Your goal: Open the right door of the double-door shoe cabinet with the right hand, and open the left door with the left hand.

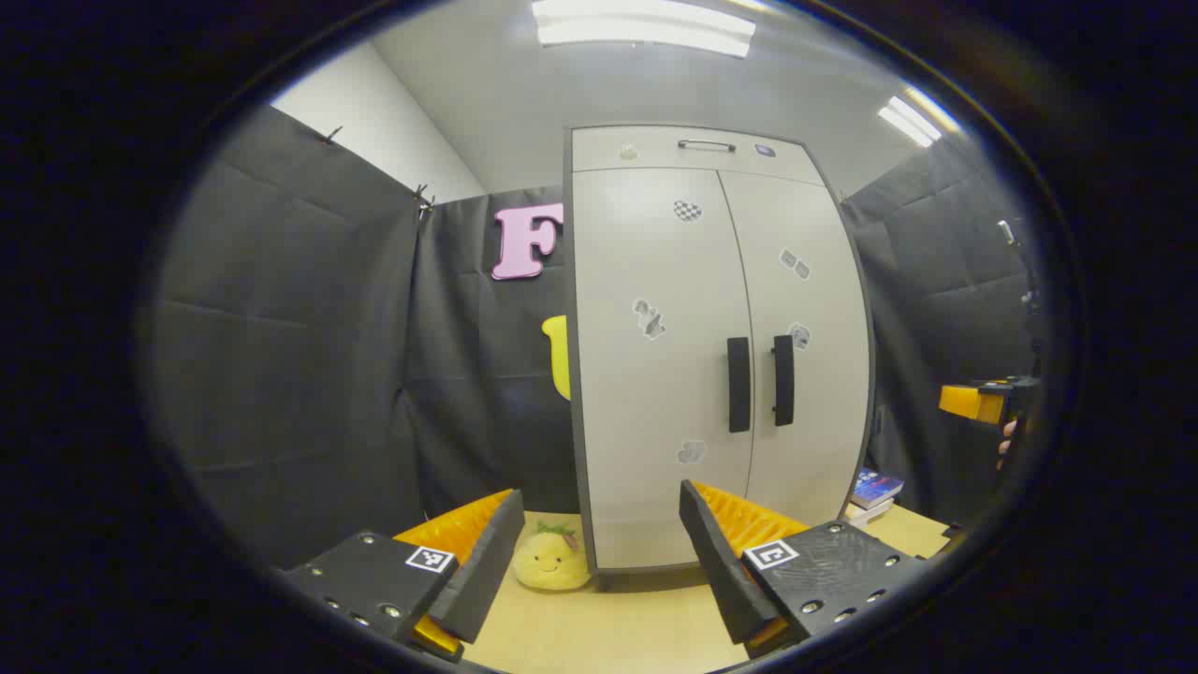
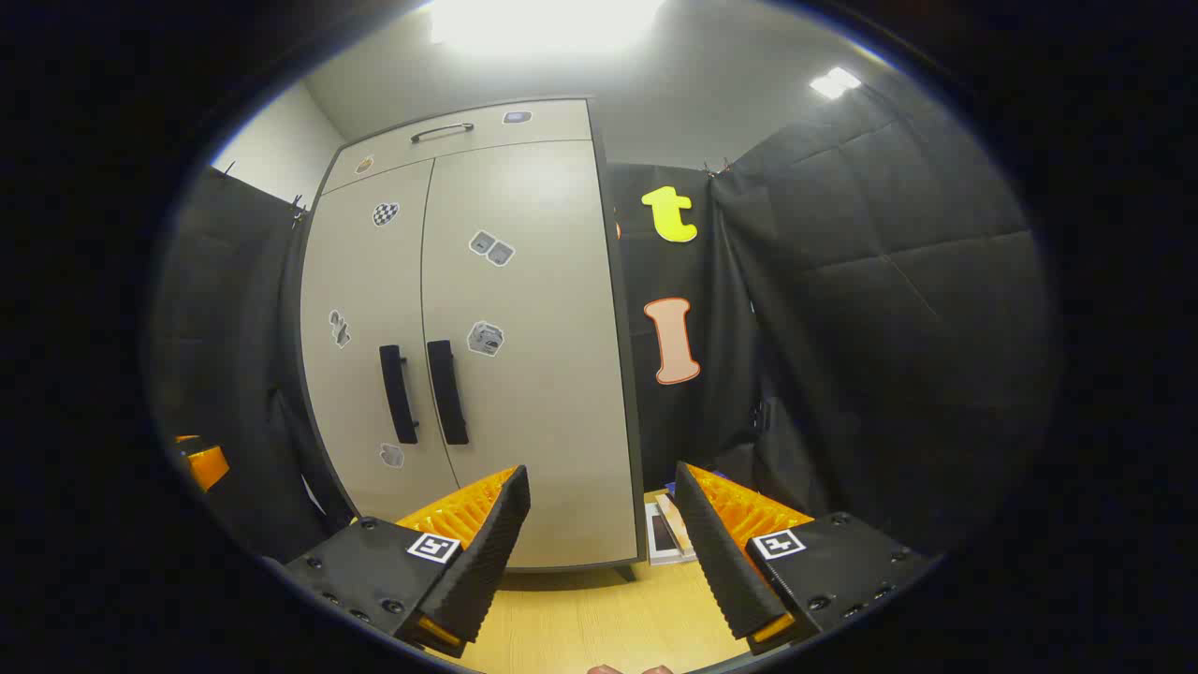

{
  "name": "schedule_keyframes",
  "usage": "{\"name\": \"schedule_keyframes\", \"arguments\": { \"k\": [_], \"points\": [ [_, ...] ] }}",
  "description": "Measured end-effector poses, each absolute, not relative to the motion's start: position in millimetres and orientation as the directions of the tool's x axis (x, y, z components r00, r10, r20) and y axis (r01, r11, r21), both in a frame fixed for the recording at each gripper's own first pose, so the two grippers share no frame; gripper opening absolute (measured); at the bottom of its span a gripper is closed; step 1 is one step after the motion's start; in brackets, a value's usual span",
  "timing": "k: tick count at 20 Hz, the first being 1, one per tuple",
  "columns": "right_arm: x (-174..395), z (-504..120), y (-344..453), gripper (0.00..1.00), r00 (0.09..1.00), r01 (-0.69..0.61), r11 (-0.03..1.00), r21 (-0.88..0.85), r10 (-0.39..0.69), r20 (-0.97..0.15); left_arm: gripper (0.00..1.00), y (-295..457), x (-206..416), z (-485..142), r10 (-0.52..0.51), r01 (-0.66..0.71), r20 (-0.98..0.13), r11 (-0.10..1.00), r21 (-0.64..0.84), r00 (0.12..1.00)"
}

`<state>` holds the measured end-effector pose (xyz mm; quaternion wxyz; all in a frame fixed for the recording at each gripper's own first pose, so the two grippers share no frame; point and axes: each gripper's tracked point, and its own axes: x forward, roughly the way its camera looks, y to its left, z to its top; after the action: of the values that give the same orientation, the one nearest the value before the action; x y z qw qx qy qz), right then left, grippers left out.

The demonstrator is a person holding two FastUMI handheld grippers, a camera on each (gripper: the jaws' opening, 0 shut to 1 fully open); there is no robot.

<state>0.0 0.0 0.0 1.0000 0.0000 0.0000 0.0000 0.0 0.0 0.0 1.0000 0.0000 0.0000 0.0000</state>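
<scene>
**Grey cabinet shut, both tongs wide**

Grey-white shoe cabinet (image 1: 721,356) stands upright on a light wood floor (image 1: 608,627), w/ both doors closed. In the left gripper view it is centre-right, well apart from the left gripper (image 1: 599,552), whose two black fingers w/ orange backing are spread wide and hold nothing. The left door (image 1: 655,374) and right door (image 1: 805,374) meet at a thin seam; two black vertical handles sit just beside this seam, the left handle (image 1: 738,384) and the right handle (image 1: 783,380), close to each other but apart. Above the doors is a drawer front w/ a metal pull (image 1: 707,144). Some small stickers are on the doors. A yellow plush toy (image 1: 550,560) lies on the floor just beside the cabinet's left bottom corner. Books (image 1: 875,491) lie at the right of the cabinet.

In the right gripper view the cabinet (image 2: 468,328) is left of centre. The right gripper (image 2: 602,552) is also wide, nothing between its fingers, and well apart from the handles (image 2: 447,391). Books (image 2: 669,534) lie on the floor near the cabinet's right bottom corner. At far right of the left gripper view, an orange part of the other gripper (image 1: 973,402) shows, w/ a bit of a hand; its state I cannot tell from there.
</scene>
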Motion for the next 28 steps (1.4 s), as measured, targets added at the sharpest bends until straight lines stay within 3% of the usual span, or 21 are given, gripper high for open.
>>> {"name": "schedule_keyframes", "arguments": {
  "k": [14, 28],
  "points": [
    [8, -1, 32, 0.98, 0.997, -0.076, 0.997, -0.012, 0.075, -0.021, 0.96, -1, -6, -27, 0.001, -0.002, -0.037, 1.0, -0.031, 0.999],
    [36, 55, 88, 0.98, 0.982, -0.159, 0.986, -0.041, 0.162, 0.094, 0.96, 17, -15, -51, 0.004, -0.006, -0.057, 1.0, -0.031, 0.998]
  ]
}}
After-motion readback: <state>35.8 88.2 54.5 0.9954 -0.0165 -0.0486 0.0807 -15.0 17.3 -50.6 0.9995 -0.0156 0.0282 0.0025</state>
